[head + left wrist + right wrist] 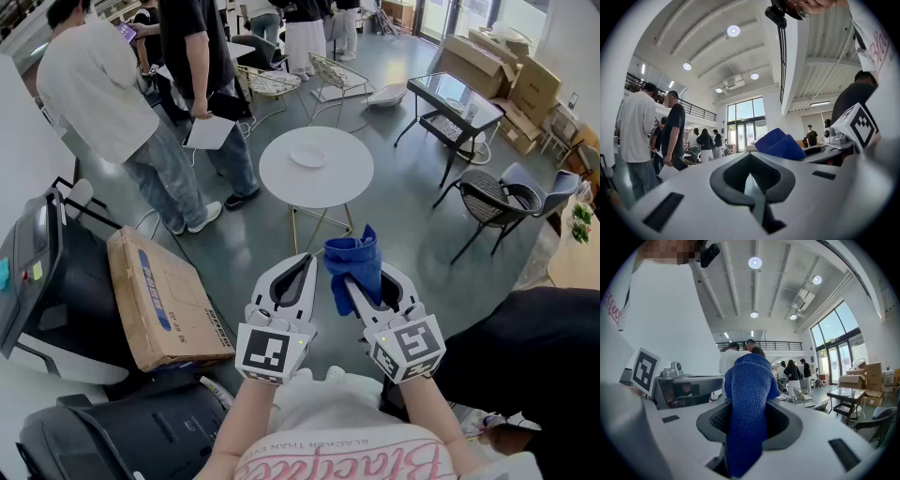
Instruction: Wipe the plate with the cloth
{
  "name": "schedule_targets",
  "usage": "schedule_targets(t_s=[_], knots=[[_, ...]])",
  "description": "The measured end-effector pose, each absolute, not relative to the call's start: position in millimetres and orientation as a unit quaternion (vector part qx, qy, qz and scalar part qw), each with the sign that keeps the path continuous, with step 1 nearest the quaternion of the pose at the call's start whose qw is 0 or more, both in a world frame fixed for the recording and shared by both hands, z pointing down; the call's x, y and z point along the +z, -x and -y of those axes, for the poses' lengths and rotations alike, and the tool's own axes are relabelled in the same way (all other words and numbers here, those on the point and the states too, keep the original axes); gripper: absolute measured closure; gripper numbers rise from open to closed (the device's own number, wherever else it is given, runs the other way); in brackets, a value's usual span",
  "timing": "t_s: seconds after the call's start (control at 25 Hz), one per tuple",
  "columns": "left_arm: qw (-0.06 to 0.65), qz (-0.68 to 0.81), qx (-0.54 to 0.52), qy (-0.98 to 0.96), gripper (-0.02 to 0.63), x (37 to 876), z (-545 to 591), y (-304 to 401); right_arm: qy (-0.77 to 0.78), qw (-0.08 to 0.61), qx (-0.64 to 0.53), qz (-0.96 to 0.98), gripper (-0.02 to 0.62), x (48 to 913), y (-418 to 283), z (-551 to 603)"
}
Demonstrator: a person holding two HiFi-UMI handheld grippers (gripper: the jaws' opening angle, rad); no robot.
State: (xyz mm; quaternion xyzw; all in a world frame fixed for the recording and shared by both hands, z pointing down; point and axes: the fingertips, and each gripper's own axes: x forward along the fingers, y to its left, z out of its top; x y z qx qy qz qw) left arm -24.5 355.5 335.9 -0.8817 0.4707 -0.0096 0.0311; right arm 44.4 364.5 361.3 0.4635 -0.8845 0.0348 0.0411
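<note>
The right hand-held gripper (pixel 364 289) is clamped on the blue cloth (pixel 354 255). A good wad of it bunches up past the jaw tips and the rest is pinched down in the throat. Makes sense imo: that loose wad out front is the bit that would do the rubbing, so the hard jaws stay off the plate. The left hand-held gripper (pixel 301 266) is fully closed with nothing in it, parked just beside the other one. My guess is it's spare for now, maybe to steady the plate.

Both are held out in front of the person's chest, forearms roughly parallel, pointing about level toward the round white surface (pixel 342 187) ahead. The plate (pixel 307 157) sits near the middle of that surface, well apart from the cloth, so no wiping yet. Looks like the approach stage to me.

Further out there are people (pixel 103 94) standing beyond the surface, a cardboard box (pixel 169 300) on the floor to the left, and a chair (pixel 497 202) on the right.
</note>
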Motion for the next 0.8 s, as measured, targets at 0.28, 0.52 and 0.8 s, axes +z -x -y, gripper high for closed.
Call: schedule_targets(t_s=[0.28, 0.52, 0.8], knots=[[0.028, -0.485, 0.0, 0.874, 0.6, 336.8, -355.9, 12.5, -0.455, 0.052, 0.038, 0.888, 0.445, 367.9, -59.1, -366.6], [0.02, -0.499, -0.001, 0.866, 0.6, 349.0, -357.6, 7.3, -0.44, 0.042, 0.048, 0.896, 0.445, 374.2, -65.7, -365.4], [0.014, -0.5, -0.006, 0.866, 0.6, 355.9, -330.1, 15.7, -0.441, 0.042, 0.057, 0.895, 0.445, 380.9, -62.7, -337.7]])
